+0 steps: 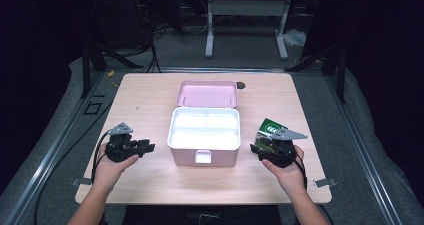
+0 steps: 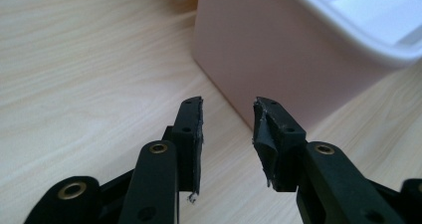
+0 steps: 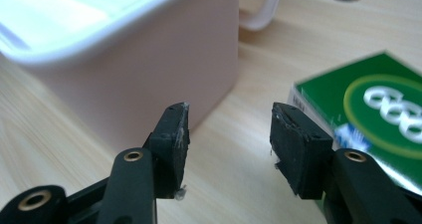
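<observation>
From above, I see my left hand-held gripper (image 1: pixel 148 147) hanging just off the near-left corner of the open pink box (image 1: pixel 204 157) at the middle of the wooden bench (image 1: pixel 150 92), jaws pointed toward it. In the left gripper view the two black jaws stand partly apart with nothing but bare bench between them; the pads touch nothing, and the box's pink wall (image 2: pixel 278 55) rises just beyond the tips. The box's lid (image 1: pixel 207 94) is thrown back on the far side, and the white tray (image 1: pixel 205 127) inside is exposed with its compartments. My right hand-held gripper (image 1: pixel 256 149) sits on the opposite side, near the box's near-right corner, jaws likewise parted to a middling gap. In the right gripper view those jaws grip nothing: bench grain shows between the pads, the box wall (image 3: pixel 164 69) stands ahead to one side, and a green carton with a white ring logo (image 3: pixel 383 119) lies flat on the bench just beside the other jaw, whose outer side overlaps the carton's edge; I cannot tell whether they touch. Both of my hands (image 1: pixel 112 167) rest low over the bench's near edge.
</observation>
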A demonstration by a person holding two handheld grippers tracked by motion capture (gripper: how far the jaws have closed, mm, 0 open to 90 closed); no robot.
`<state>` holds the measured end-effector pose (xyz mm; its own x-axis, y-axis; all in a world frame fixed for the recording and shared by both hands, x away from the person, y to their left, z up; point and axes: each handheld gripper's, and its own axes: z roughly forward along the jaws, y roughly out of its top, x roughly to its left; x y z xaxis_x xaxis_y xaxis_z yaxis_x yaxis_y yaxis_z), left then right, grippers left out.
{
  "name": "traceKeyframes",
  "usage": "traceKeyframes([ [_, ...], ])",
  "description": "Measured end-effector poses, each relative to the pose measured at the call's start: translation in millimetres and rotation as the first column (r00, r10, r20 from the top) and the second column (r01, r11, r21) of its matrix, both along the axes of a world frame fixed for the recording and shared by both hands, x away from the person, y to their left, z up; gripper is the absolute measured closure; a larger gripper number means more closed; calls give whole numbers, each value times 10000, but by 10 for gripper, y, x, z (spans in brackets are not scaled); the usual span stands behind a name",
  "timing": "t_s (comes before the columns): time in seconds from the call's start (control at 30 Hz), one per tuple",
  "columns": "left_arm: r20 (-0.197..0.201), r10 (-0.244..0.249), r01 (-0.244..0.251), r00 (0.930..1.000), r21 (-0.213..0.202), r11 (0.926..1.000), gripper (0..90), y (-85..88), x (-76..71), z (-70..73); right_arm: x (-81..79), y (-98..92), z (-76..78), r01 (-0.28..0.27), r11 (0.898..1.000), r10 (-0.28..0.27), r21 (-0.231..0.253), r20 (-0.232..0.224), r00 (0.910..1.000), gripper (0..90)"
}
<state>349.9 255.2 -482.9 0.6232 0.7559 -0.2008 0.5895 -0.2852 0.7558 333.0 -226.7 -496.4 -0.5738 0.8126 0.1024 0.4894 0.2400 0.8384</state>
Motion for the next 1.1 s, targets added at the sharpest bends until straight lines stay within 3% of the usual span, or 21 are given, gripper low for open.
traceKeyframes([
  [0.17, 247, -361, 362, 9990, -43, 9993, 669, -112, 105, 247, 71, 84, 246, -135, 9999, 135, -1, 136, 9998, 469],
  [0.27, 96, -556, 556, 9984, -79, 9984, 665, -204, 175, 366, 123, 146, 393, -238, 9997, 236, 70, 289, 9993, 452],
  [0.5, 56, -709, 709, 9975, -38, 9975, 596, -424, 285, 465, 206, 311, 598, -444, 9988, 434, 204, 470, 9980, 424],
  [0.6, -116, -849, 850, 9963, 74, 9964, 568, -515, 312, 431, 233, 380, 584, -523, 9974, 510, 497, 279, 9983, 406],
  [0.77, -393, -1009, 1025, 9941, 403, 9939, 592, -603, 320, 338, 282, 489, 436, -580, 9980, 583, 270, -110, 9982, 417],
  [0.93, -548, -923, 928, 9942, 66, 9957, 578, -595, 297, 288, 289, 524, 318, -633, 9979, 640, 158, -481, 9968, 465],
  [1.0, -577, -737, 735, 9956, -54, 9973, 578, -602, 268, 274, 287, 531, 281, -695, 9957, 740, 612, -748, 9945, 499],
  [1.1, -580, -629, 630, 9963, -1, 9980, 579, -617, 219, 279, 260, 560, 261, -498, 9977, 529, 469, -666, 9964, 498],
])
